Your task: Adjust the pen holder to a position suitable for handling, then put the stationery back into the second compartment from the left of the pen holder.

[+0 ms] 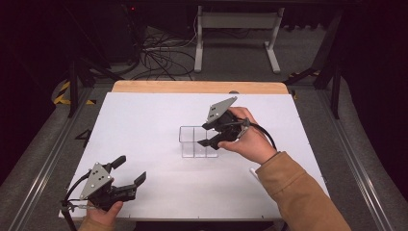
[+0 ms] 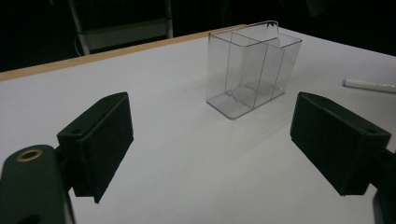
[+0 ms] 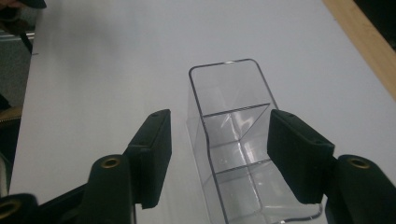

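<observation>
White table (image 1: 159,120), wooden far edge, wide bare space at 9 o'clock.
Clear divided organizer (image 1: 192,144) upright, centre; right gripper (image 1: 206,135) spread astride it, left gripper (image 1: 129,169) spread, unladen.

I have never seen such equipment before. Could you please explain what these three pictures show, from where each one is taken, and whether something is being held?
No robot is here: a person holds a hand tool in each hand, each with two black jaws that can pinch things.

The high view looks down on a white table from above the person. The left gripper is near the table's front edge; the right gripper is beside a clear plastic organizer with several compartments, which look empty.

The other two pictures come from small cameras riding on the tools. The left gripper view looks between its own open jaws toward the organizer, and a white pen lies farther off. The right gripper view looks down at the organizer, its open jaws on either side.

Nothing is held by either gripper.
</observation>
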Demonstrator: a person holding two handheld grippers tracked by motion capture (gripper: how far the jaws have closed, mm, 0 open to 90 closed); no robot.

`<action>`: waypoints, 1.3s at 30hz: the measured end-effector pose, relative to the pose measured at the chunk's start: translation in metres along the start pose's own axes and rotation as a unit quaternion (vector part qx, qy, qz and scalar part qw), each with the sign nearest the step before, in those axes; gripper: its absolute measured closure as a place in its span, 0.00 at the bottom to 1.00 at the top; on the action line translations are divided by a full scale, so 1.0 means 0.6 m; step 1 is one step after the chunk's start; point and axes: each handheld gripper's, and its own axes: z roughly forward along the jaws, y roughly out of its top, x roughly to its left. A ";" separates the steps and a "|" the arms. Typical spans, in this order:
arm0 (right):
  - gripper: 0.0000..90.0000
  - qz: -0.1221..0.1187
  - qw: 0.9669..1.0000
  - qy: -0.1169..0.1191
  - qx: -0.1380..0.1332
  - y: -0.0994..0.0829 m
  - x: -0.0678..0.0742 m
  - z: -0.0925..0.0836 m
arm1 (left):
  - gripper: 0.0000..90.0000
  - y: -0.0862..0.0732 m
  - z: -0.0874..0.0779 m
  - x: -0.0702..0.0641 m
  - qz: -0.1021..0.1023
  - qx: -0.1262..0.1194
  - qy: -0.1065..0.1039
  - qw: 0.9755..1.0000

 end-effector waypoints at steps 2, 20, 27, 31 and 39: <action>0.43 0.006 1.000 -0.009 -0.008 -0.001 0.003 -0.010 | 0.16 0.000 0.001 0.000 0.002 0.001 0.000 1.000; 0.39 0.072 0.993 -0.082 -0.034 -0.047 0.024 -0.075 | 0.16 0.002 0.005 0.001 0.002 -0.001 -0.002 1.000; 0.37 0.113 0.987 -0.102 -0.051 -0.093 0.038 -0.105 | 0.15 0.002 0.005 0.001 0.002 -0.001 -0.002 1.000; 0.35 0.129 0.984 -0.108 -0.052 -0.117 0.047 -0.115 | 0.16 0.002 0.005 0.001 0.002 -0.001 -0.002 1.000; 0.34 0.155 0.980 -0.116 -0.038 -0.155 0.061 -0.128 | 0.16 0.002 0.005 0.000 0.002 -0.002 -0.001 1.000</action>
